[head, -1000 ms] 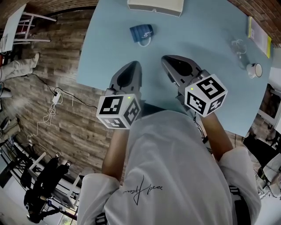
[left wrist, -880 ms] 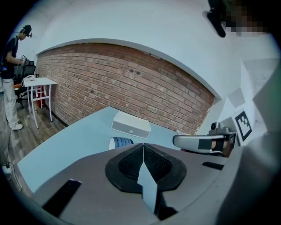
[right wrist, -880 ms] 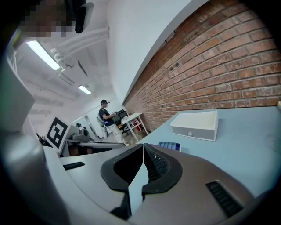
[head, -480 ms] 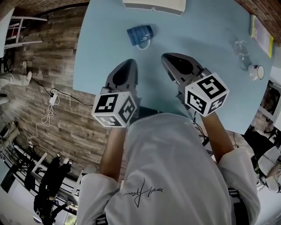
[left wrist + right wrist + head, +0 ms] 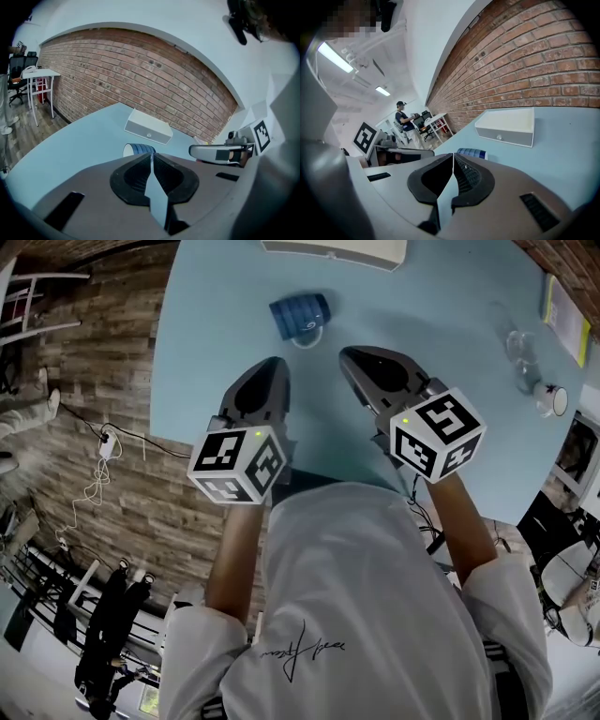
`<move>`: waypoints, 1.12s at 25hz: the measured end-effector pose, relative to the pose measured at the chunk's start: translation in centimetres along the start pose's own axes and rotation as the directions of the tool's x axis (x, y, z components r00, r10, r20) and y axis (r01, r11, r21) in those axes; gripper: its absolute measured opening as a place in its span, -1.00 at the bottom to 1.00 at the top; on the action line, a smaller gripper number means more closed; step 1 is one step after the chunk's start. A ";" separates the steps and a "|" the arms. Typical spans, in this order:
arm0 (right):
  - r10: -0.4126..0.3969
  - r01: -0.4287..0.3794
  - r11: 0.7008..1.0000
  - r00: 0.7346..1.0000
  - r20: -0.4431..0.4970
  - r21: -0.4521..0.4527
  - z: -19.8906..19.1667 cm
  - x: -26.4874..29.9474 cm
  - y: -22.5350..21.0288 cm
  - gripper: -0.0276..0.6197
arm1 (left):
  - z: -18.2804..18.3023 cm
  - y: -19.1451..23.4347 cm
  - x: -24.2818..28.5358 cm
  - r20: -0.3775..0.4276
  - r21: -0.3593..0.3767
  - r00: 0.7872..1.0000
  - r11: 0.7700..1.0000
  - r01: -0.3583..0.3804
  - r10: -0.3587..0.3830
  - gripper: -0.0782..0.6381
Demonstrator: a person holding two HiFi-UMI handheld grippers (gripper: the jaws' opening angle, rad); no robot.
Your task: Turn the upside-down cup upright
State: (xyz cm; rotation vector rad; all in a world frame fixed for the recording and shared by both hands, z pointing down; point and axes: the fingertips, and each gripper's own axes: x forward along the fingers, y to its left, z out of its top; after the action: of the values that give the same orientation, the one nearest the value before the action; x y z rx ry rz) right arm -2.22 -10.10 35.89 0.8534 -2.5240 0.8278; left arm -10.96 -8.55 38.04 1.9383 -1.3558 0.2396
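Observation:
A blue ribbed cup point(image 5: 300, 313) with a white handle rests on the light blue table point(image 5: 441, 324), apparently on its side. It shows just beyond the jaws in the left gripper view point(image 5: 139, 149) and the right gripper view point(image 5: 472, 153). My left gripper point(image 5: 268, 367) is shut and holds nothing, a short way in front of the cup. My right gripper point(image 5: 351, 356) is also shut and holds nothing, near the cup's right. Each gripper's jaws meet along a thin line in its own view point(image 5: 151, 155) point(image 5: 453, 156).
A white box point(image 5: 335, 249) stands at the table's far edge behind the cup. A clear glass point(image 5: 521, 347), a small white cup point(image 5: 553, 399) and a yellow booklet point(image 5: 563, 306) are at the right. The table's left edge drops to a wooden floor point(image 5: 103, 362).
Both grippers have edged a little forward towards the cup, the left one also drifting left. The cup has not moved on the table.

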 end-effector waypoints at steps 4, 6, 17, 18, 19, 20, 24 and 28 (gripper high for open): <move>0.004 -0.004 1.000 1.000 -0.017 0.012 -0.3 1.0 -0.3 -0.84 | -0.4 0.9 0.8 -0.029 0.004 1.000 1.000 -0.005 0.005 -0.75; 0.004 -0.003 1.000 1.000 -0.023 0.017 -0.4 1.4 -0.8 -0.85 | -0.7 1.2 1.3 -0.047 0.010 0.999 1.000 -0.009 0.009 -0.75; -0.007 0.009 0.999 0.998 -0.056 0.038 -0.8 3.0 -2.5 -0.84 | -0.8 2.8 3.4 -0.083 0.013 0.996 1.000 0.009 -0.008 -0.75; -0.008 0.010 0.999 0.998 -0.060 0.040 -0.8 3.1 -2.6 -0.84 | -0.8 2.9 3.6 -0.087 0.009 0.996 1.000 0.013 -0.012 -0.75; -0.008 0.010 0.999 0.998 -0.064 0.040 -0.9 3.3 -2.8 -0.84 | -0.9 3.0 3.7 -0.092 0.005 0.996 1.000 0.017 -0.016 -0.75; -0.006 0.009 0.999 0.998 -0.068 0.037 -0.9 3.5 -2.9 -0.84 | -0.9 3.1 3.9 -0.097 0.003 0.995 1.000 0.021 -0.020 -0.75; -0.008 0.009 1.000 0.996 -0.084 0.021 -0.9 4.3 -3.5 -0.84 | -1.0 3.4 4.6 -0.106 -0.001 0.994 0.999 0.032 -0.032 -0.75; -0.006 0.008 1.000 0.996 -0.093 0.025 -0.9 5.0 -3.8 -0.84 | -0.9 3.7 5.1 -0.107 -0.023 0.993 0.999 0.045 -0.047 -0.75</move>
State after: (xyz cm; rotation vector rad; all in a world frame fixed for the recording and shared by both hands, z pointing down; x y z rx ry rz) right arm -3.51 -14.14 40.60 0.8118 -2.4331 0.8788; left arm -11.83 -12.31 43.14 1.9096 -1.2374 0.3026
